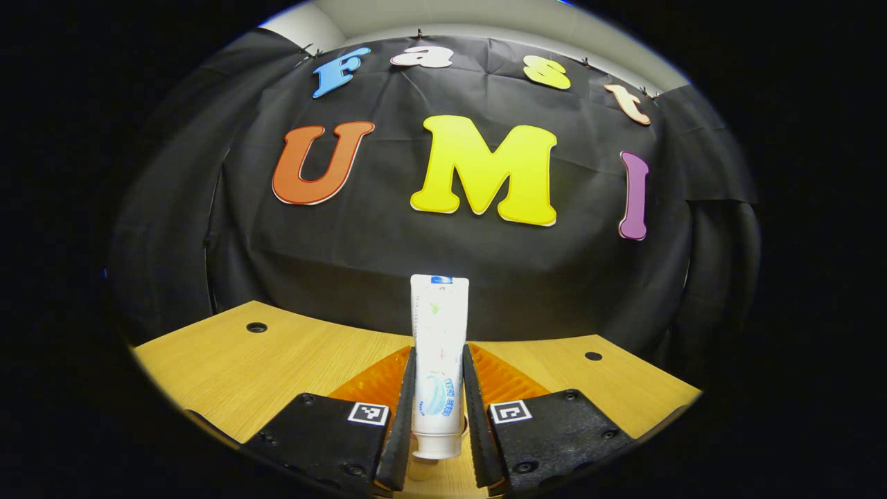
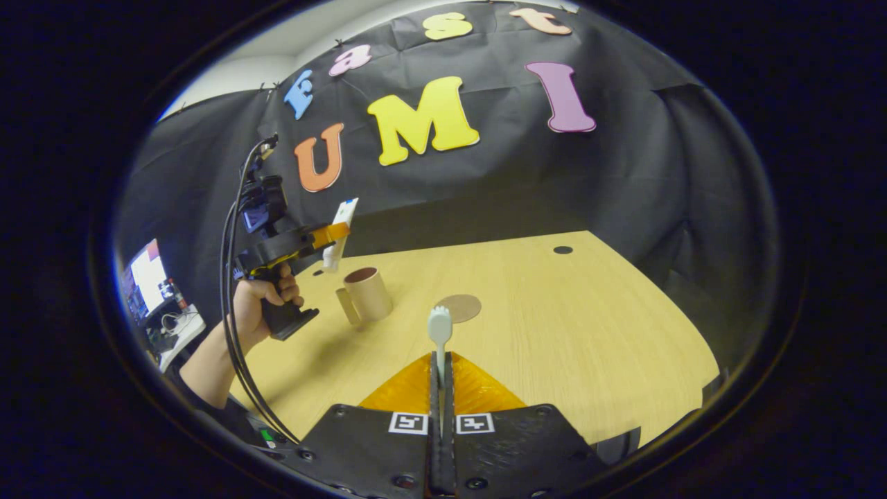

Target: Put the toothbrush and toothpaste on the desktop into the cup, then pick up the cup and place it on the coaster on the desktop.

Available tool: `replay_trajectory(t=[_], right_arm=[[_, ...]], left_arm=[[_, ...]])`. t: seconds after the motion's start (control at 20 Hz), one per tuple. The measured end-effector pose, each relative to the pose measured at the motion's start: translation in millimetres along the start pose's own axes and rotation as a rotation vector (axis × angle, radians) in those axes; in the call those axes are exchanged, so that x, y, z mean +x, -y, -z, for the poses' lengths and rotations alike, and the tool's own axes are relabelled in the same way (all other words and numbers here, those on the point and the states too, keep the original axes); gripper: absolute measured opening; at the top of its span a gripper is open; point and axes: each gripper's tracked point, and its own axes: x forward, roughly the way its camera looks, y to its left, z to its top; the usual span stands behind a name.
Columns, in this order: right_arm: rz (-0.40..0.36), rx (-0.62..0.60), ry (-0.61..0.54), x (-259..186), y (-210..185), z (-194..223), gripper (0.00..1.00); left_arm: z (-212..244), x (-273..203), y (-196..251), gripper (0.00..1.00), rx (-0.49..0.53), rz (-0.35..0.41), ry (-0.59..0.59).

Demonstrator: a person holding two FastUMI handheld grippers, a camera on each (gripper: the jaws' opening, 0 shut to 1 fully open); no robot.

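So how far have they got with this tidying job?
Both items are picked up: the left hand-held gripper grips the toothpaste, held above the cup; the right hand-held gripper grips the toothbrush. Nothing is in the cup yet, and it is not yet on the coaster.

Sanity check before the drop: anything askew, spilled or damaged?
Nothing stands out. Toothpaste sits straight in the left gripper, toothbrush in the right gripper. Cup stands upright on the table, beside the bare coaster.

Open desktop (image 2: 554,333), right and far side.
Obstructed left: cup (image 2: 368,294), coaster (image 2: 459,308) beside it, toothpaste (image 2: 339,235) held above.
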Motion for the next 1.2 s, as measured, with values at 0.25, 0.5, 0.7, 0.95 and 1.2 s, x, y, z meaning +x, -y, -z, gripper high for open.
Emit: replay_trajectory(t=[0.25,0.5,0.7,0.95,1.2], right_arm=[[-0.001,0.004,0.001,0.0,1.0,-0.4,0.0],[0.0,-0.007,0.004,-0.6,-0.2,0.8,0.0],[0.0,-0.004,0.006,-1.0,-0.4,0.9,0.0],[0.001,-0.007,0.006,-1.1,-0.8,1.4,0.0],[-0.003,-0.013,0.002,-0.3,-4.7,2.9,0.0]], left_arm=[[0.1,4.3,-1.0,0.39,-0.003,-0.004,0.001],[-1.4,5.0,-0.8,0.41,0.003,0.0,0.007],[2.6,5.8,-1.8,0.41,0.003,-0.003,-0.006],[1.4,6.6,-0.9,0.43,0.005,0.001,-0.004],[-11.6,2.8,-3.3,0.45,0.01,0.005,0.039]])
